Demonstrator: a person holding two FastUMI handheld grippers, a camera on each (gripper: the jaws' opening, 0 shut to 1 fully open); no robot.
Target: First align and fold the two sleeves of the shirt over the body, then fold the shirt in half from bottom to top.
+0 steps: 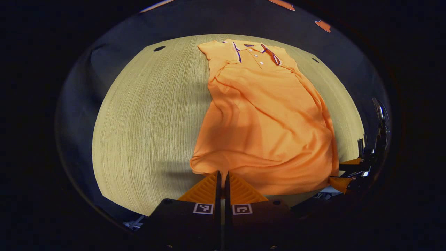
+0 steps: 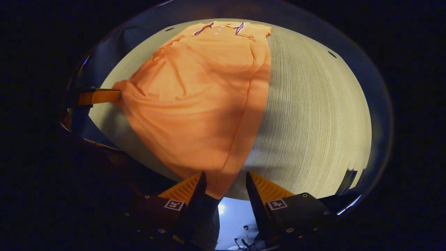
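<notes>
Your orange shirt [image 1: 264,118] lay flat on the wooden bench [image 1: 150,122], with its long way running from the collar [image 1: 256,48] at the far edge down to the hem at the near edge, right by you. Both sleeves looked already tucked in over the body, so I think the bottom-to-top fold was the step you were on. Your left gripper [image 1: 222,181] sat at one near corner of the hem, and its fingers were pressed almost together. In the right gripper view that same gripper touched the cloth at the corner and the cloth bunched up there, so it seemed to pinch the shirt, though the pinch itself was hard to see. Your right gripper [image 2: 224,184] was at the other near corner of the hem. Its fingers stood wide apart, with the hem corner hanging between them, and they did not squeeze it. The hem reached a little past the near edge of the bench there. The collar lay straight ahead of both grippers, far away across the bench. So the next move would likely have needed the right gripper to close, and then both corners to travel forward along the shirt toward the collar.
</notes>
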